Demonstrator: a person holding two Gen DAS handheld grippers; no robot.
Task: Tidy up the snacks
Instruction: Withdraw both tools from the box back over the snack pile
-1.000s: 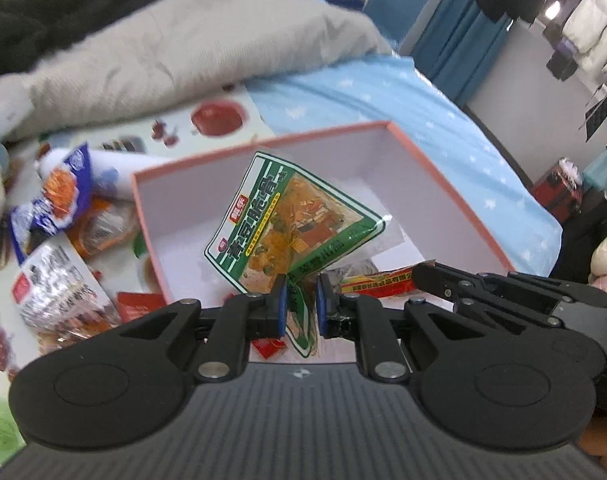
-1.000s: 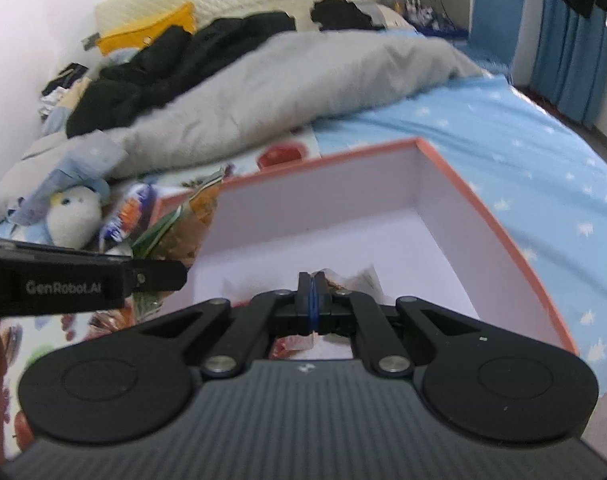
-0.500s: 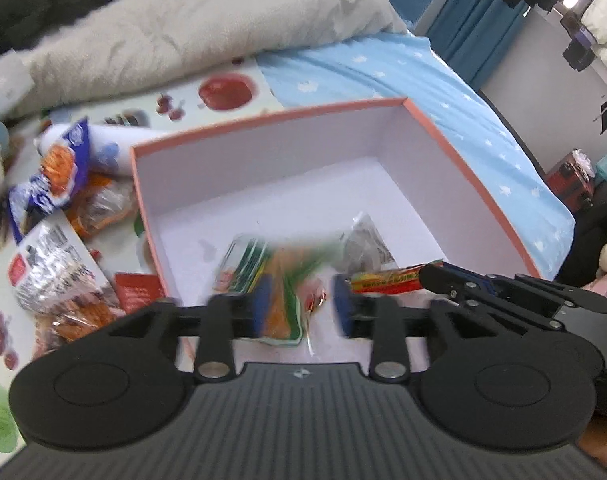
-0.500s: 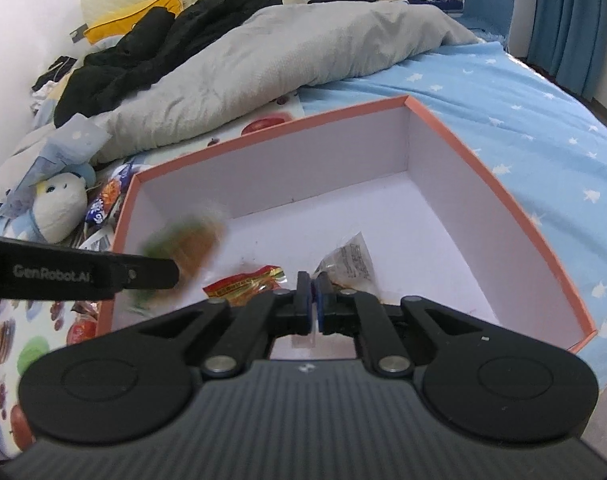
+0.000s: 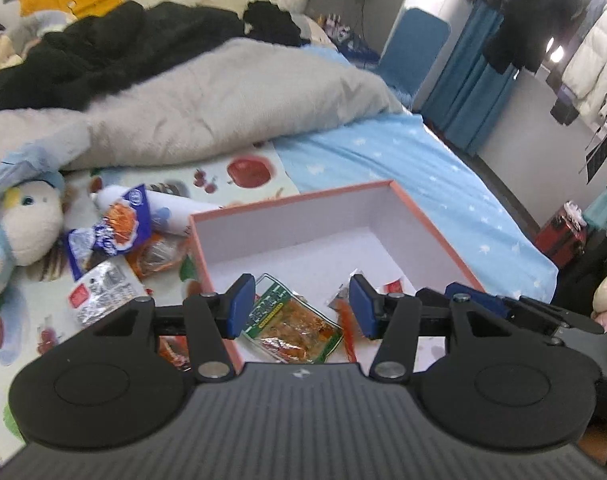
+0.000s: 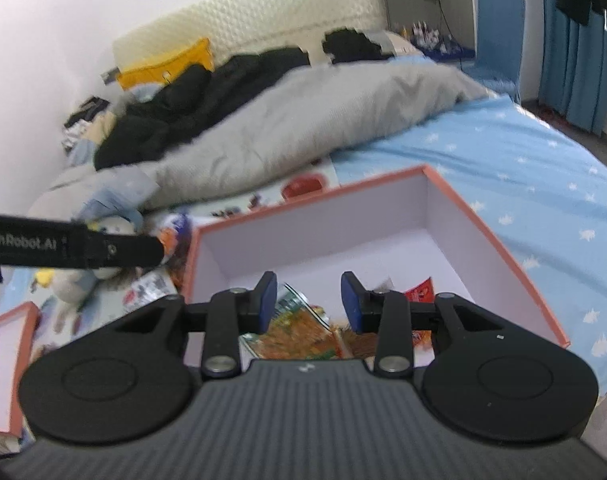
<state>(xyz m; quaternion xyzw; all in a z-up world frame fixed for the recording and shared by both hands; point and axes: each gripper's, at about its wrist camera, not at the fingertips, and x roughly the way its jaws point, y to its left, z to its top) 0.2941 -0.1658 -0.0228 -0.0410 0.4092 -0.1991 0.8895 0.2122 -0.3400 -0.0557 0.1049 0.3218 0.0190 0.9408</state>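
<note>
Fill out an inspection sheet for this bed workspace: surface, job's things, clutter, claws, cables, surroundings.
Surface: bed with blue star sheet and a fruit-print mat.
Job's things: open pink-edged box holding a green snack packet and small red packets; more snack bags lie on the mat left of the box.
Clutter: grey blanket, black clothes, plush toy.
Claws: left claw open and empty above the green packet, jaws just opened; right claw open and empty over the box, jaws just opened.
Cables: one hanging by the wall near the headboard.
Surroundings: blue curtains, hanging coats, blue chair.
</note>
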